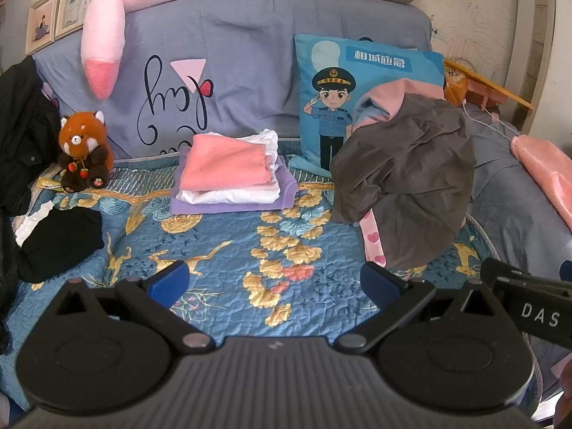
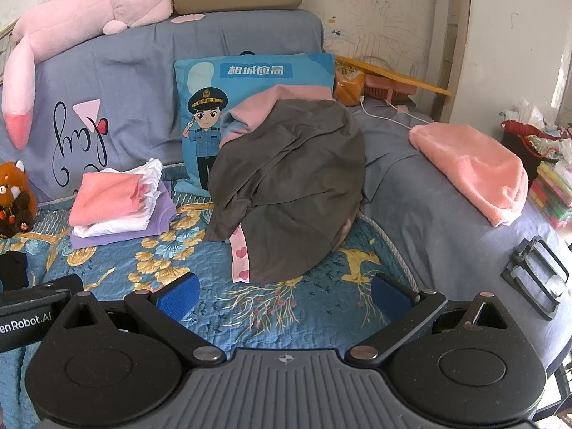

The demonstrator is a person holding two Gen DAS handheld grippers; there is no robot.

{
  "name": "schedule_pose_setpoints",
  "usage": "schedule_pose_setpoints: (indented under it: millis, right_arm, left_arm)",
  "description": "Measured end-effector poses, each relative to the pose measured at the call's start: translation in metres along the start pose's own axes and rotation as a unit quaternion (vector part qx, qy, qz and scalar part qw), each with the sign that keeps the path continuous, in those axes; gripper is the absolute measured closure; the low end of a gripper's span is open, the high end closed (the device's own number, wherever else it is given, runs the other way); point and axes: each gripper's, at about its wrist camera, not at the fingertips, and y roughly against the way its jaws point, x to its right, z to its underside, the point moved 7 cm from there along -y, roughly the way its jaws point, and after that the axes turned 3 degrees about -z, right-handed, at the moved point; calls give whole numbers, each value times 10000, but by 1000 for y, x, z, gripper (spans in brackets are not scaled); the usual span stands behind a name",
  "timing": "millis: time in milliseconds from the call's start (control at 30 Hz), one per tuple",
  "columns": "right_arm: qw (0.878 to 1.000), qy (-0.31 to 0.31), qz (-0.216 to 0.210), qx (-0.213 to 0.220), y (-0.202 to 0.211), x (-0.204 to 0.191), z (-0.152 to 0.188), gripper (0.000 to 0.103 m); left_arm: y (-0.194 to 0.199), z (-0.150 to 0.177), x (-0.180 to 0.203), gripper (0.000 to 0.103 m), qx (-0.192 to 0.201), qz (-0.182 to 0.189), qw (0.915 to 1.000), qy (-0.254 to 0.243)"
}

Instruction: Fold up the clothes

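left wrist view looks across a quilted blue bedspread (image 1: pixel 221 261) stitched with gold leaves and deer, the landmark for everything else. behind the bedspread a smooth grey-blue cover (image 1: pixel 228 57) with looping black script drapes over a backrest, and a long fuzzy pink plush (image 1: pixel 107 35) hangs down over it. on the bedspread's right side sits a rumpled heap of clothes (image 1: pixel 407 178), a soft dark grey garment on top, with a pink heart-print strip poking out below and pink and blue fabric behind. at the back of the bedspread, centre, a neat folded stack (image 1: pixel 228 175) shows a coral piece over white over lilac. behind the heap a flat blue cartoon cushion (image 1: pixel 336 82) stands upright. a black bundle (image 1: pixel 57 239) lies at the left edge, near a furry red panda toy (image 1: pixel 84 150). the left gripper (image 1: pixel 273 280) and right gripper (image 2: pixel 284 295) hang over the bedspread's near edge, blue ribbed pads spread wide, grasping nothing.
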Motion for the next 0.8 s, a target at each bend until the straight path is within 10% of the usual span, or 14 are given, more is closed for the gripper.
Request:
schedule_pose_setpoints:
  millis: [800]
  right_arm:
    - [10000,-2,-6,-32,-1,-1,2,0]
  left_arm:
    - [-3,2,-1,0,-46,-11,10000,-10]
